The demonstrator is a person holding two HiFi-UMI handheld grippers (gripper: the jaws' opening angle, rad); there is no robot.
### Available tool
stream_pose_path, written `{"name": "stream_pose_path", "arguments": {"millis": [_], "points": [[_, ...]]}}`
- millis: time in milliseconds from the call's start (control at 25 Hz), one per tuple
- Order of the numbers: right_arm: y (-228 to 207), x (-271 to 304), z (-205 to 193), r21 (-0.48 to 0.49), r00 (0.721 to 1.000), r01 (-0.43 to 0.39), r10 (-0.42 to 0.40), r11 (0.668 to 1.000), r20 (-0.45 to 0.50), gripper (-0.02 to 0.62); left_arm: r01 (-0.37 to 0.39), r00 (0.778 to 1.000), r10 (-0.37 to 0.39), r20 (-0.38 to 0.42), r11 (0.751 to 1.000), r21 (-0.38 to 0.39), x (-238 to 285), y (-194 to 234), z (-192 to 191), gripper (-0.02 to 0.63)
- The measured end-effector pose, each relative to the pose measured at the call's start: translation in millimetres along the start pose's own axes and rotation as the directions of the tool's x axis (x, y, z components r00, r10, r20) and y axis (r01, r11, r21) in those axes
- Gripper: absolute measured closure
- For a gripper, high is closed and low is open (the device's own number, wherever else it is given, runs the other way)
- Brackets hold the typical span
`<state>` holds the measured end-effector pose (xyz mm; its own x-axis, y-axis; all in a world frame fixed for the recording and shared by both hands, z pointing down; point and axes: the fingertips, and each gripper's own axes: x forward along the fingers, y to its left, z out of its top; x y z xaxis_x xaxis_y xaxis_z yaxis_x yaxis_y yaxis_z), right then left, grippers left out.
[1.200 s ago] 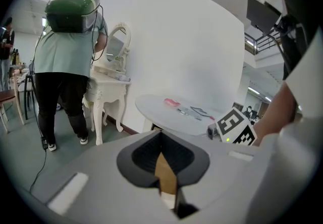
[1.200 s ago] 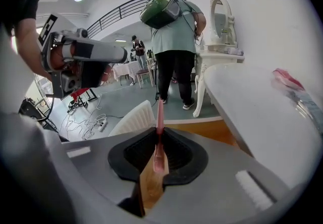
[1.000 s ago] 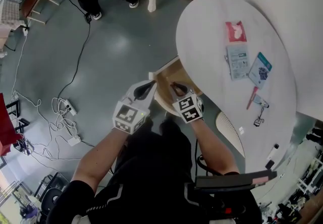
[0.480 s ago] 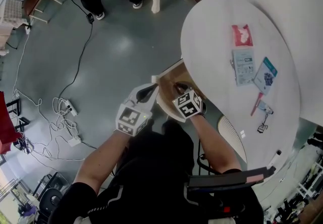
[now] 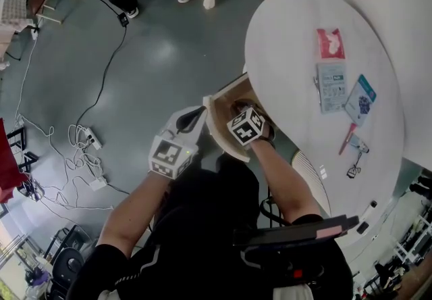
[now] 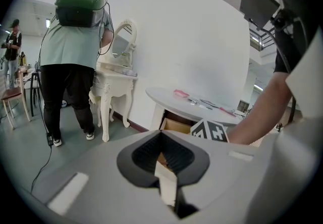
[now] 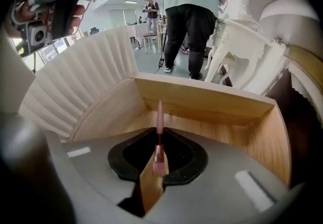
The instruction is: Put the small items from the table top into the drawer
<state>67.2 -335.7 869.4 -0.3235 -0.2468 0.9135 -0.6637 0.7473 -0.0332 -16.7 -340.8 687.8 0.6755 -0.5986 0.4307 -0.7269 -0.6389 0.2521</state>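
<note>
Lowering into the drawer (image 5: 233, 97), the right gripper (image 7: 159, 160) is pinching a pink stick (image 7: 160, 119); the left gripper (image 6: 164, 167) is clamping the drawer front (image 5: 214, 126).

Drawer (image 5: 231, 97): pulled open at the 8 o'clock edge of the counter (image 5: 290, 55); light wood inside, white ribbed front.
Pink stick (image 7: 159, 117): slim, pinched in the right claw (image 7: 160, 142), tip pointed into the drawer.
Red packet (image 5: 331, 43): laid flat, at 12 o'clock of the grey packet (image 5: 331, 86).
Teal card (image 5: 360, 99): just beside the grey packet, at 4 o'clock.
Red strip (image 5: 347, 138), dark metal tool (image 5: 354, 169): at 6 o'clock of the card.
</note>
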Motion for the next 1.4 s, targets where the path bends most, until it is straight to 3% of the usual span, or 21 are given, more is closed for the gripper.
{"name": "stream_pose_path", "arguments": {"millis": [640,960,1120,1400], "points": [[-12.8,42.4,-23.8,0.043,0.989,-0.018,0.024,0.999,-0.149,0.545,0.027,1.0,-0.027,0.003,1.0,0.007,-11.1,1.8,1.4,0.606],[-11.9,44.2,-24.5,0.038,0.988,-0.019,0.025,0.999,-0.153,0.54,0.026,1.0,-0.026,0.01,1.0,0.004,-18.0,1.0,4.4,0.606],[-4.9,40.4,-24.7,0.028,0.989,-0.029,0.032,0.999,-0.147,0.46,0.014,1.0,-0.014,0.016,1.0,0.003,-26.7,-0.2,10.5,0.606],[10.6,12.0,-4.5,0.013,0.996,-0.03,0.031,0.999,-0.085,0.456,-0.008,0.999,0.007,0.047,1.0,0.025,-46.3,-6.0,35.9,0.606]]}}
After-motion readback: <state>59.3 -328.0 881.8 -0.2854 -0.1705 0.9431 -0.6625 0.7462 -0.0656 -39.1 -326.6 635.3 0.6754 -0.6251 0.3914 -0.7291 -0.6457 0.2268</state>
